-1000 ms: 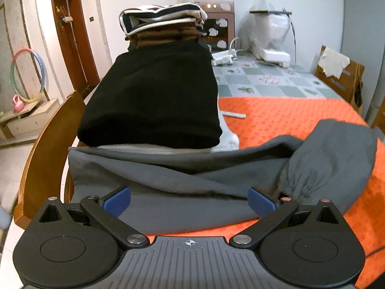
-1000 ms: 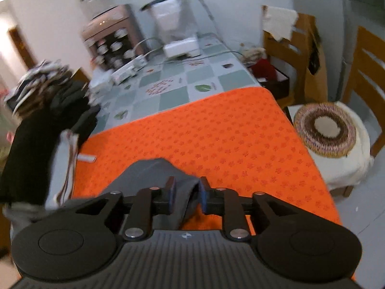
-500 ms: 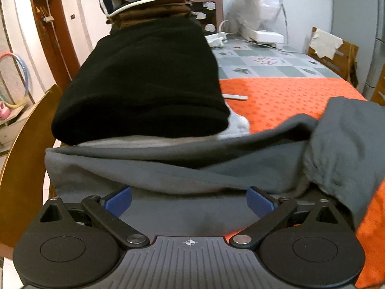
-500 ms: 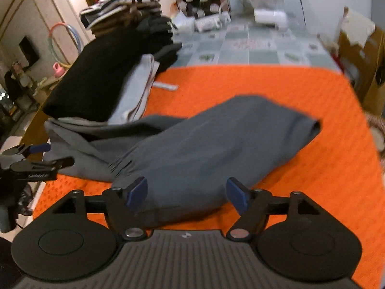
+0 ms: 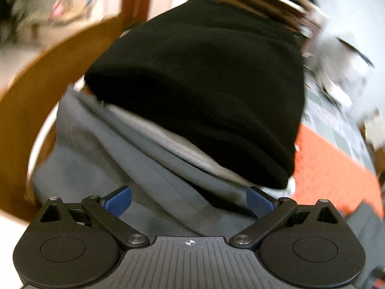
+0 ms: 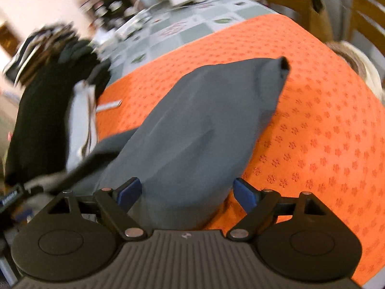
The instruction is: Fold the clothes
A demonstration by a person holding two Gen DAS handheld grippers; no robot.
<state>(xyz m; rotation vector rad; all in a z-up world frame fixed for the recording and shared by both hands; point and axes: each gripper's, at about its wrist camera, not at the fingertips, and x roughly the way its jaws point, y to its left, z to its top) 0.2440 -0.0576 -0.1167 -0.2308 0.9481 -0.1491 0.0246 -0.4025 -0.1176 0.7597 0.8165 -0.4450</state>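
Grey trousers (image 6: 204,130) lie on the orange table mat (image 6: 324,125), one leg stretching to the far right with its cuff open. My right gripper (image 6: 186,193) is open, its blue pads on either side of the leg's near end. In the left wrist view the trousers' other part (image 5: 134,173) lies bunched at the table's left edge, partly under a pile of folded clothes topped by a black garment (image 5: 204,89). My left gripper (image 5: 189,201) is open just above that grey cloth, with nothing clamped. Both views are blurred.
The tall pile of folded clothes (image 6: 45,101) stands at the mat's left side. A wooden chair back (image 5: 36,96) curves round the table's left edge. Beyond the mat lie a checked tablecloth (image 6: 168,31), cables and appliances. Another wooden chair (image 6: 361,12) stands at the right.
My left gripper has swung left and closer to the clothes pile and the bunched grey cloth. The right gripper, which was shut on the trousers a second ago, now stands open over the leg.
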